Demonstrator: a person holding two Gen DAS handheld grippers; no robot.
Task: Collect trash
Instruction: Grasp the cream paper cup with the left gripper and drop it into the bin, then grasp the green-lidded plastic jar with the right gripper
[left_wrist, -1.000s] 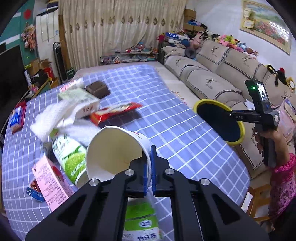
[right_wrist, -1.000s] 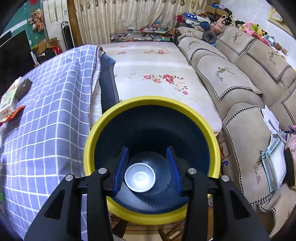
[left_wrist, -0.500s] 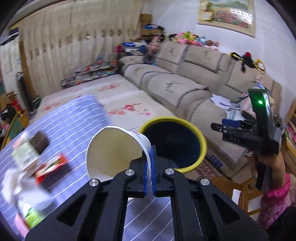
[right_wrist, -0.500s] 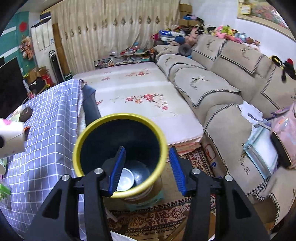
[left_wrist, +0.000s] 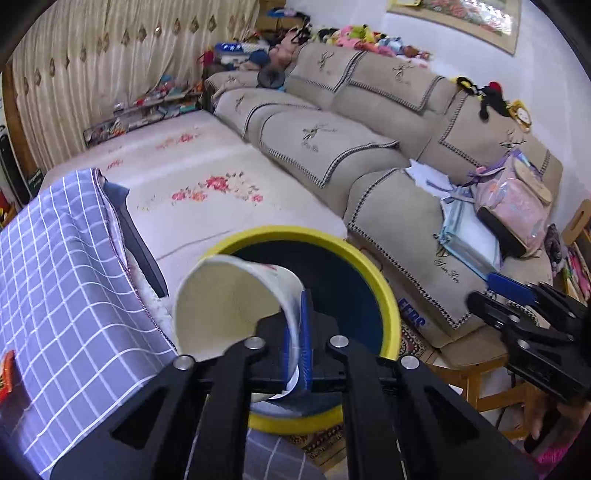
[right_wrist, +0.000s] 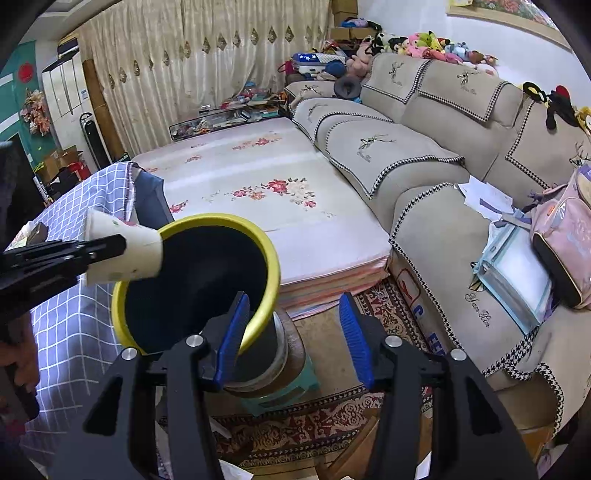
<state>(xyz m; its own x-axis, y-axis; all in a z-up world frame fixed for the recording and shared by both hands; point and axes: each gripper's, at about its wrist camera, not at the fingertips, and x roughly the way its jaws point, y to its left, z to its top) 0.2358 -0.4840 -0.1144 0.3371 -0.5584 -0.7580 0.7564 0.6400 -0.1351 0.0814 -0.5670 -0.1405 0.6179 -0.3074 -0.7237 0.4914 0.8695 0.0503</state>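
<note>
Left gripper (left_wrist: 297, 339) fingers, easing apart, barely pinch the white paper cup (left_wrist: 236, 299) over the yellow-rimmed black bin (left_wrist: 391, 295); release centred; right gripper (right_wrist: 291, 341) wide, empty.

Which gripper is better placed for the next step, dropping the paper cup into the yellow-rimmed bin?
Left. The left gripper has the paper cup's wall between its pads, right at the bin's rim, and has just begun opening. The right gripper is empty, jaws apart, off to the bin's side.
</note>
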